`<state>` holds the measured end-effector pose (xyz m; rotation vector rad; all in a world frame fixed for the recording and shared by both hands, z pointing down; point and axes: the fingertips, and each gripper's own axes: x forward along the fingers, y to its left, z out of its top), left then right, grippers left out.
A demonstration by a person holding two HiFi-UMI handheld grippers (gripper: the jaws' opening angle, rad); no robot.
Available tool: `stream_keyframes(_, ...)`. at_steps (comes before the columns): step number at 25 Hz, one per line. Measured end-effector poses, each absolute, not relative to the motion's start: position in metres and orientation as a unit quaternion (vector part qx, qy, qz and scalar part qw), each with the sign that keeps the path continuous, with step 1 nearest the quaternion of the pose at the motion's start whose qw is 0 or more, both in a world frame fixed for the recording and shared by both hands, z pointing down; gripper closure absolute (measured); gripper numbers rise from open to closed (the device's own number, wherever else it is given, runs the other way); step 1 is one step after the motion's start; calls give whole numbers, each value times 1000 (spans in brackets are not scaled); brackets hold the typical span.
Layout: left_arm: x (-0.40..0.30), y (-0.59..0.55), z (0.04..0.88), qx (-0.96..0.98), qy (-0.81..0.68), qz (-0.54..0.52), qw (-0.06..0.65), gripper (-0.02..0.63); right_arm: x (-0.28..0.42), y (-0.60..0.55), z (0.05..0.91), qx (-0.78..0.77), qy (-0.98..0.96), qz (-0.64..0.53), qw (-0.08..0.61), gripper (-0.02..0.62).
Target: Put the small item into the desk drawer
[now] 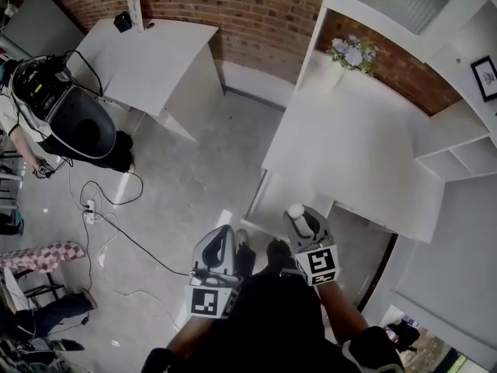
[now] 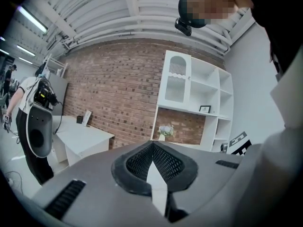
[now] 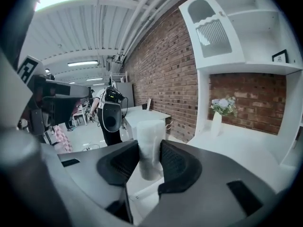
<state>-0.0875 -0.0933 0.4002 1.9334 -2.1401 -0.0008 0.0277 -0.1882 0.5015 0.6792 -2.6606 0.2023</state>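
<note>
From above, the person stands at the near edge of a white surface (image 1: pixel 357 146) with a vase of flowers (image 1: pixel 353 53) at its far end. Both tools are held low in front of the body. The left claw (image 1: pixel 221 239) carries nothing. The right claw (image 1: pixel 305 225) holds the small item (image 1: pixel 296 212), a pale little cylinder standing upright just short of the surface's edge. I can't pick out the desk drawer for certain from here. The marker cubes (image 1: pixel 318 264) on the tools show only black-and-white square patterns, no words.

Looking along the left tool, the two ribbed pads are pressed together at the tips with nothing between them.

Looking along the right tool, its pads pinch the small item on either side, low on its body, so that its top stands above them. It looks like frosted white plastic, so I'd guess it is light and fairly stiff, with smooth sides that could slide in a loose grip. A firm hold across the middle of the round wall looks like the sensible place. It bears no label that I can see. The framed picture (image 3: pixel 280 56) on the shelf unit (image 3: pixel 246 67) is too small to read.
</note>
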Motion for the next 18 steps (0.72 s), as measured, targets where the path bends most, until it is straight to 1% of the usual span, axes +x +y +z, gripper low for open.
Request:
stream_keyframes(3, -91, -103, 404, 654, -745, -9, 133, 581, 19, -198, 522, 220, -948, 65, 223, 450)
stream_keyframes(8, -93, -117, 416, 642, -752, -8, 146, 581, 10, -210, 581, 184, -939, 63, 285, 449)
stream_keyframes(11, -97, -127, 417, 642, -755, -12, 136, 581, 6, -214, 617, 167, -931, 60, 320, 450)
stream_keyframes(15, -98, -132, 436, 632, -758, 0, 163, 581, 4, -215, 665, 139, -918, 69, 364, 451)
stream_keyframes(18, -100, -141, 442, 632, -758, 0, 163, 581, 1, -217, 700, 122, -909, 75, 393, 449)
